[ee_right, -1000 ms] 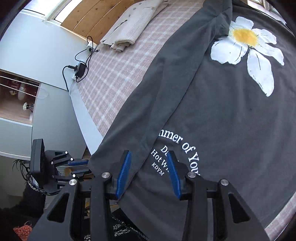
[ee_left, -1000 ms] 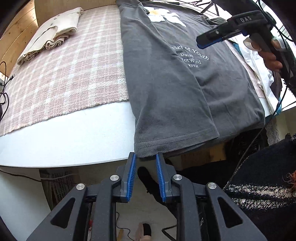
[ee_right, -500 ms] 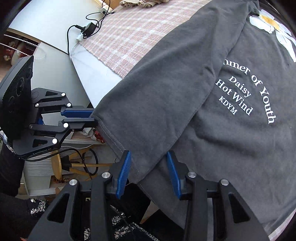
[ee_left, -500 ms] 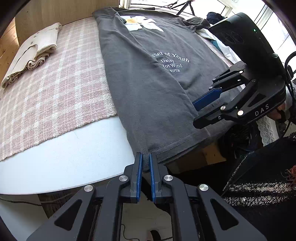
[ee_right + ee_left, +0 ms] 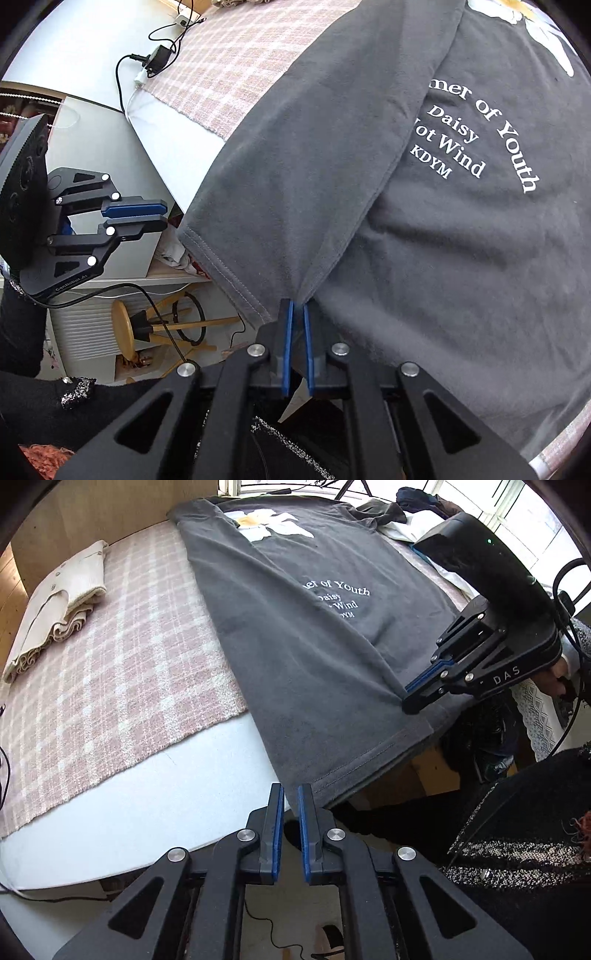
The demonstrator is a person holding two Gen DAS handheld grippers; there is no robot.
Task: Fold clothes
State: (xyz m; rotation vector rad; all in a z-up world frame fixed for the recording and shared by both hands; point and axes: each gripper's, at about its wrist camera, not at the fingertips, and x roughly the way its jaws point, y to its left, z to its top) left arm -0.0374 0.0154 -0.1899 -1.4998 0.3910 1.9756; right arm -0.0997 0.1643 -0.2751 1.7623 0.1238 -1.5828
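Surface: a bed with a white sheet [image 5: 122,805] under a pink checked blanket [image 5: 122,672].

Item, task: a grey T-shirt [image 5: 303,638] lies flat, print up, one side already folded inward, hem hanging over the near edge.

Item: a folded cream garment [image 5: 59,602] set well apart, seemingly out of the working space.

Right gripper [image 5: 297,314]: clenched on the folded layer's corner by the hem, likely to carry or tension it.

Left gripper [image 5: 290,797]: nearly closed just off the hem's near corner, apparently holding nothing.
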